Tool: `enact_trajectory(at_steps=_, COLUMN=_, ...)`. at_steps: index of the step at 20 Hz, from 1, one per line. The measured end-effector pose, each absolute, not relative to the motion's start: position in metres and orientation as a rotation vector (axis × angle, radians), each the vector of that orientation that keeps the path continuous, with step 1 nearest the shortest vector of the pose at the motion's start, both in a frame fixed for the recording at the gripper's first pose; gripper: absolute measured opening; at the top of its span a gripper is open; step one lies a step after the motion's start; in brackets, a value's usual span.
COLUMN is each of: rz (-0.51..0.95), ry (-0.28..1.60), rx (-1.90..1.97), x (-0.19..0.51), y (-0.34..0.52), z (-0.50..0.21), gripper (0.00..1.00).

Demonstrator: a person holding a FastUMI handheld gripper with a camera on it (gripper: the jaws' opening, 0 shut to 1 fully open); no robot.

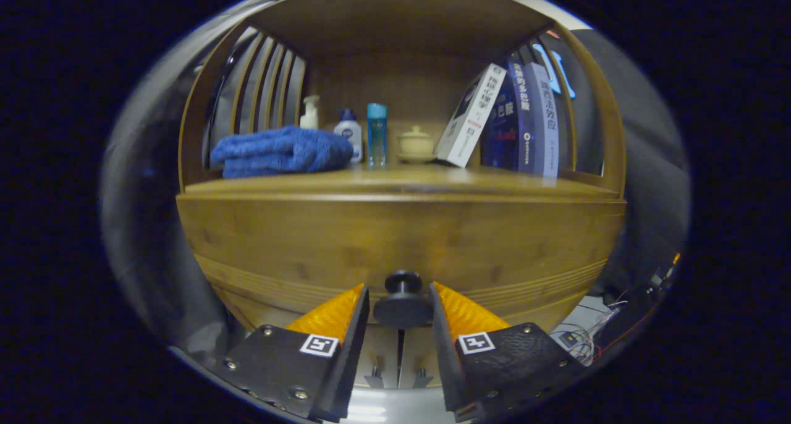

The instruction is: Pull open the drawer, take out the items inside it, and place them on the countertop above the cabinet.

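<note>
Approaching the drawer knob, low centre of frame, with the gripper straddling it: knob between the two fingers, a narrow gap visible on either side. Moderately parted, not yet pressing on anything; contact with the knob's flared base cannot be ruled out on the right side, too close to tell. Holding nothing. Drawer front filling the middle band of the frame, closed flush with the cabinet; contents hidden behind it. Countertop just above the drawer, already carrying a folded blue towel at left, small bottles and a lidded pot at centre, leaning books at right. Risks, as judged: closing on the knob's rounded head rather than its neck, then slipping off under the pull; pulling off-axis, with likely binding of the drawer or tilting of the cabinet; closing too shallow, pinching only the rim. Later risk: little free space on the countertop, mainly front edge, so knocking bottles or books while placing items.
</note>
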State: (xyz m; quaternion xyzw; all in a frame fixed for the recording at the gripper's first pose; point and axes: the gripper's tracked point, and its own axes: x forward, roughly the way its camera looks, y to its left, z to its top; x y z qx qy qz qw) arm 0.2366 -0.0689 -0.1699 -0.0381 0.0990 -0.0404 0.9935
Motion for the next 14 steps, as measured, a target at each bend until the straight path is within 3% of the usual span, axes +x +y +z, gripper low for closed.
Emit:
enact_trajectory(at_steps=2, rz=-0.112, ry=0.168, rx=-0.043, x=0.242, y=-0.077, z=-0.170, gripper=0.56)
enact_trajectory(at_steps=4, rz=-0.107, ry=0.143, rx=0.007, x=0.240, y=-0.074, z=-0.168, gripper=0.43)
enact_trajectory(at_steps=11, rz=-0.117, ry=0.177, rx=0.035, x=0.235, y=-0.073, z=-0.172, gripper=0.36)
enact_trajectory(at_steps=14, rz=-0.126, ry=0.178, rx=0.035, x=0.229, y=-0.074, z=-0.175, gripper=0.27)
